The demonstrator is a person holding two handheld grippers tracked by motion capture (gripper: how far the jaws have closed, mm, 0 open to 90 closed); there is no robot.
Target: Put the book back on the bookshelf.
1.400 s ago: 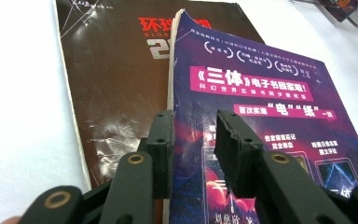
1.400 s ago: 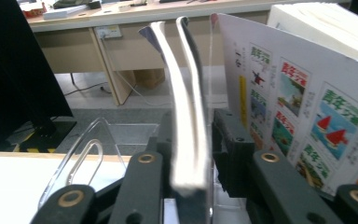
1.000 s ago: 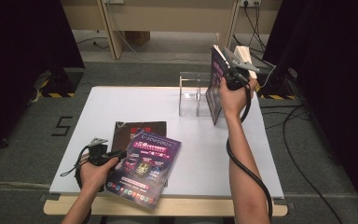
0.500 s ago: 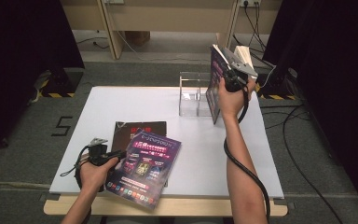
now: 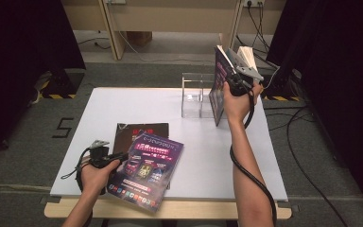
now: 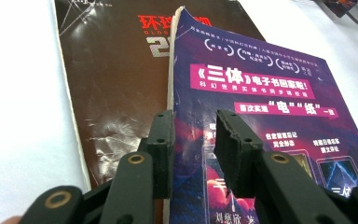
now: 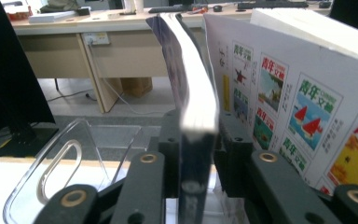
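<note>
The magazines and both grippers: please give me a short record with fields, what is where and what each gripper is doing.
surface: white table
rack: clear acrylic holder, at the far side of the table
left gripper: jaws astride the near edge of the purple magazine; whether they press it is unclear
under it: dark magazine, lying flat
right gripper: jaws have just been opening, upright magazine between them at the holder
beside it: white-backed magazine, standing upright
</note>
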